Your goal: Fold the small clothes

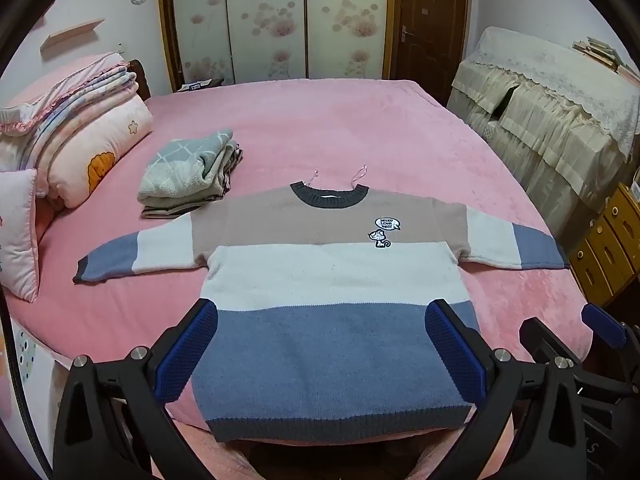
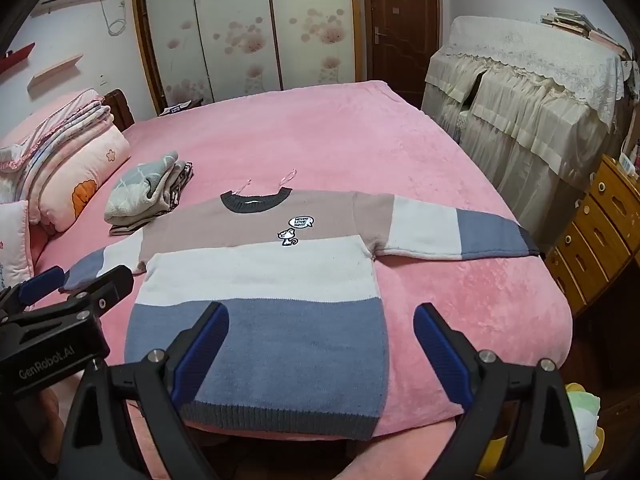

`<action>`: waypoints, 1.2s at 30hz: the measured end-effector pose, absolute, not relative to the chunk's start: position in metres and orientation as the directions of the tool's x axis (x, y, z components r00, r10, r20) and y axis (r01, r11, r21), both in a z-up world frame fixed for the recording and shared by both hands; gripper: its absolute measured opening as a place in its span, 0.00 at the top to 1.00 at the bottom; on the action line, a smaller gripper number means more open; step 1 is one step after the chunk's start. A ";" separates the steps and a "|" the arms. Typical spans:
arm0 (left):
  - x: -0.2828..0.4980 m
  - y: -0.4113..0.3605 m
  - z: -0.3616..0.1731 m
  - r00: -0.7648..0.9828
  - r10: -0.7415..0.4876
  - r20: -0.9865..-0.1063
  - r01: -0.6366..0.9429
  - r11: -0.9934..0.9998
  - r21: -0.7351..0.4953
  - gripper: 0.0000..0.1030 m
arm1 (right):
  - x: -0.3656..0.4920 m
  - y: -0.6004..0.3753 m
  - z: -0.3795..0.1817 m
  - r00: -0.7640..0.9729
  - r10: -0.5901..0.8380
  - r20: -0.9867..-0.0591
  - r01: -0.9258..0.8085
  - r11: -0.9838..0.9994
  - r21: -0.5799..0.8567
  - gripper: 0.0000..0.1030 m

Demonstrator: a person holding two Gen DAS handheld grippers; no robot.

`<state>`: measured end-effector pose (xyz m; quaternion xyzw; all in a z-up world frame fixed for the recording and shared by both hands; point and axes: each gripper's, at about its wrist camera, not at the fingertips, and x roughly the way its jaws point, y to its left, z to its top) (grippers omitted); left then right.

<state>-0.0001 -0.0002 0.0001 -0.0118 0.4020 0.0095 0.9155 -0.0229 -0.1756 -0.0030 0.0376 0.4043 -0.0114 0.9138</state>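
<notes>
A small striped sweater (image 1: 332, 276) (image 2: 260, 276) lies flat, front up, on the pink bed, with both sleeves spread out sideways and its dark hem at the near bed edge. Its bands run beige, white and blue, with a dark collar and a cat patch on the chest. My left gripper (image 1: 322, 320) hovers open above the blue band, nothing between its blue pads. My right gripper (image 2: 322, 324) is open too, over the sweater's right lower edge. Each gripper shows in the other's view: the right gripper (image 1: 600, 328) at the far right, the left gripper (image 2: 76, 280) at the left.
A folded stack of clothes (image 1: 192, 172) (image 2: 148, 196) sits behind the sweater's left sleeve. Folded quilts and pillows (image 1: 72, 136) pile at the bed's left end. A lace-covered cabinet (image 2: 528, 92) and a wooden drawer chest (image 2: 600, 224) stand to the right of the bed (image 1: 320, 128).
</notes>
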 end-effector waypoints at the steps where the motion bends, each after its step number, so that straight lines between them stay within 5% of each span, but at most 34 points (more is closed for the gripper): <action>1: 0.000 0.000 0.000 0.678 0.009 -0.735 -0.027 1.000 -0.013 0.00 | -0.023 -0.176 -0.003 0.672 0.010 -0.740 0.051 0.997 0.060 0.08; 36: -0.011 0.001 0.005 0.707 0.009 -0.708 -0.034 0.999 -0.021 0.01 | -0.026 -0.175 0.001 0.696 0.043 -0.716 0.024 0.996 0.083 0.08</action>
